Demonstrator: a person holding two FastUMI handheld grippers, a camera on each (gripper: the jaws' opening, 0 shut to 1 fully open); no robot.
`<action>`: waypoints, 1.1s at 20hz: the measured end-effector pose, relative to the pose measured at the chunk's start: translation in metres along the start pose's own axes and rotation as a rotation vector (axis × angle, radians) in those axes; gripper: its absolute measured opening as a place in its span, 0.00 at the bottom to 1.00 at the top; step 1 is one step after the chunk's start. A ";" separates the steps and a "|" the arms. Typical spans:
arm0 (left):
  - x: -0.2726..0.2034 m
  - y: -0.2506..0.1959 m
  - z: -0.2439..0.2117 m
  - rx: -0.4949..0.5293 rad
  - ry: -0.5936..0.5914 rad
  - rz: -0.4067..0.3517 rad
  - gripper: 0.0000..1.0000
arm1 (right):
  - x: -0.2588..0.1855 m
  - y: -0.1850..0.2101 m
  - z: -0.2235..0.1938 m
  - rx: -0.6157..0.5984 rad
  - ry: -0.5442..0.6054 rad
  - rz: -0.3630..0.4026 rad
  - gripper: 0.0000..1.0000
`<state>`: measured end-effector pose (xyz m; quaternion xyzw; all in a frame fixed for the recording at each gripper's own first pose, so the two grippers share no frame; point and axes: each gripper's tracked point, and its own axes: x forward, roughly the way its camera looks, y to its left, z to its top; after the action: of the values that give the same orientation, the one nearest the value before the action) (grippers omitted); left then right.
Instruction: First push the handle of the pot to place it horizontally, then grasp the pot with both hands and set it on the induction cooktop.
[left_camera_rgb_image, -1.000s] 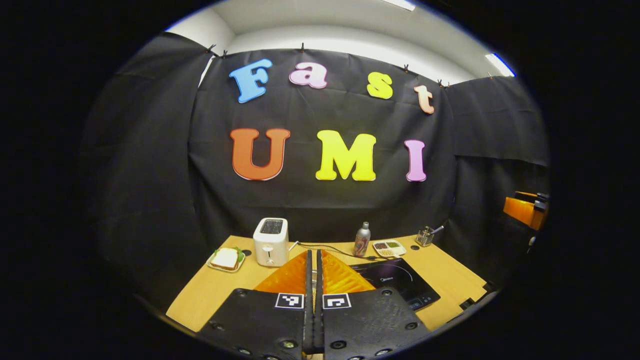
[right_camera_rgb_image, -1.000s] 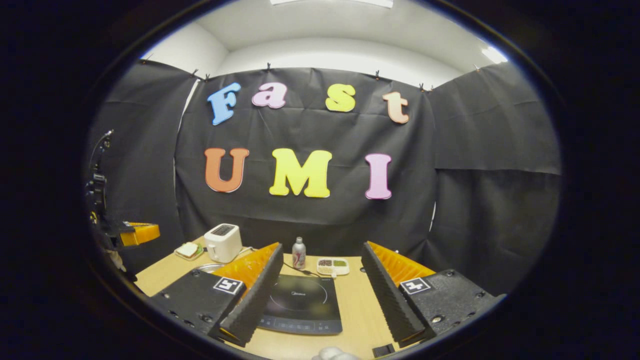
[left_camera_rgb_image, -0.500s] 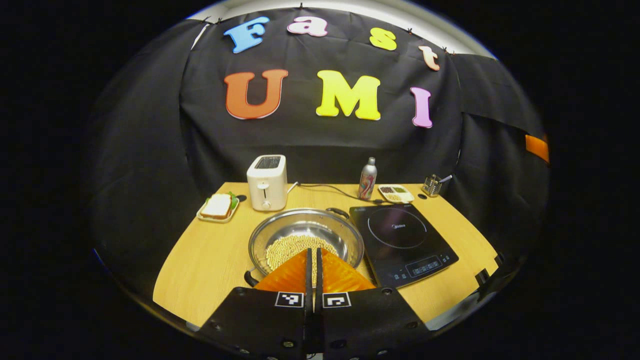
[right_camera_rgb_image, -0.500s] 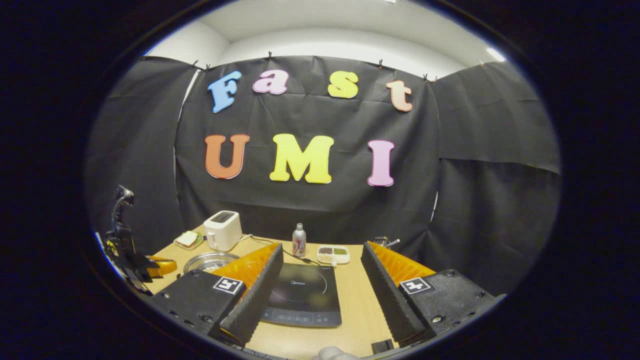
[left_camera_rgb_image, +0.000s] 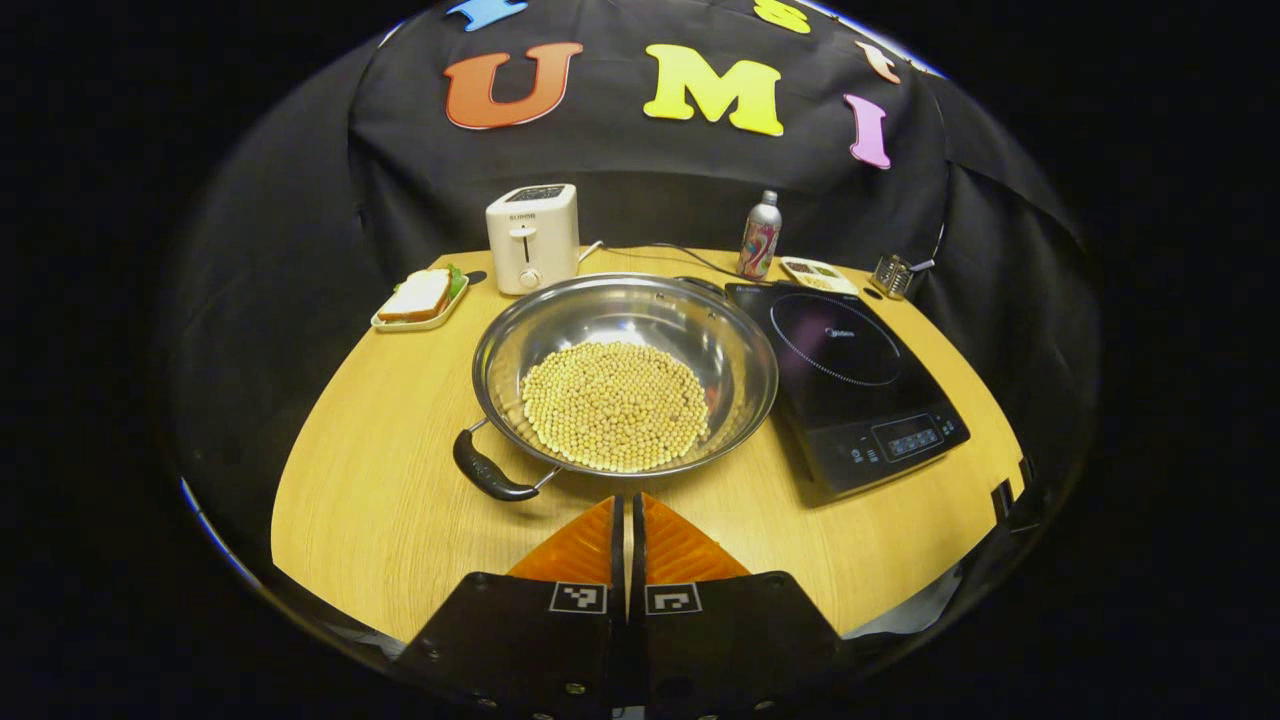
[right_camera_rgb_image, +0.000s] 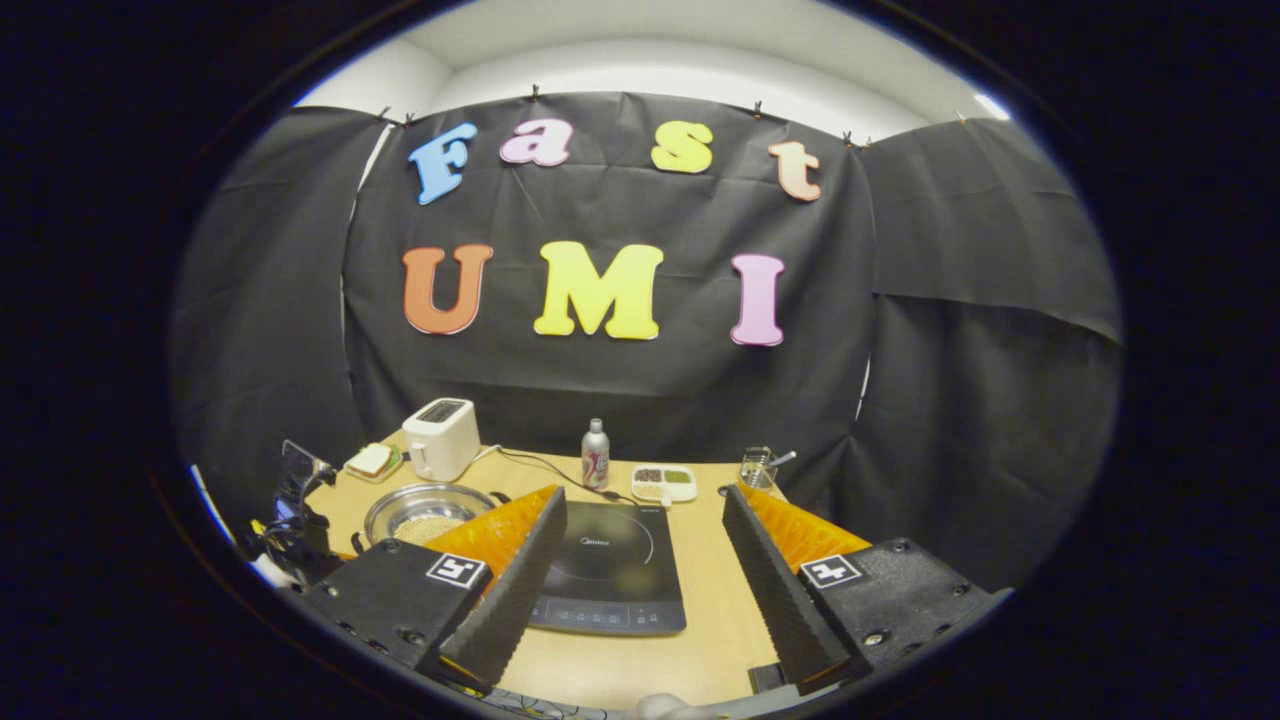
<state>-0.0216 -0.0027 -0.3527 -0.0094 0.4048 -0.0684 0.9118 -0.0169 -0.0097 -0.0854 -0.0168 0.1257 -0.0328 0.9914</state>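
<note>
Now, at the centre of the left gripper view, a steel pot (left_camera_rgb_image: 625, 375) holding a layer of pale beans (left_camera_rgb_image: 614, 405) is sitting on the wooden desk (left_camera_rgb_image: 380, 490), its near black handle (left_camera_rgb_image: 487, 472) pointing toward the lower left of the frame and its far handle (left_camera_rgb_image: 700, 285) lying at the rim's upper right. Just right of the pot, the induction cooktop (left_camera_rgb_image: 850, 385) is lying flat with nothing on it. At the bottom centre, the left gripper (left_camera_rgb_image: 630, 530) is hovering just short of the pot's near rim, its fingers pressed together with nothing between them.

Along the back of the desk, a white toaster (left_camera_rgb_image: 532, 238) is standing beside a plate with a sandwich (left_camera_rgb_image: 420, 298) at the upper left, while a bottle (left_camera_rgb_image: 760, 236), a small divided dish (left_camera_rgb_image: 818, 273) and a wire holder (left_camera_rgb_image: 893, 275) are lining the upper right.

In the right gripper view, the right gripper (right_camera_rgb_image: 645, 570) is hanging above the desk's near edge with its fingers spread wide apart, framing the cooktop (right_camera_rgb_image: 605, 580); the pot (right_camera_rgb_image: 425, 513) is showing at the lower left of the frame.
</note>
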 end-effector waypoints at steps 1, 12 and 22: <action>0.005 0.002 -0.004 0.003 0.010 0.003 0.00 | 0.001 0.001 -0.002 0.007 0.005 0.001 0.98; 0.035 0.011 -0.001 0.021 0.094 -0.003 0.00 | 0.019 0.010 -0.010 0.021 0.037 0.016 0.99; 0.041 0.032 0.000 -0.058 0.138 0.024 0.00 | 0.039 0.011 -0.014 0.034 0.058 0.027 0.98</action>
<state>0.0097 0.0237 -0.3855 -0.0262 0.4685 -0.0462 0.8819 0.0184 -0.0015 -0.1092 0.0026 0.1541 -0.0223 0.9878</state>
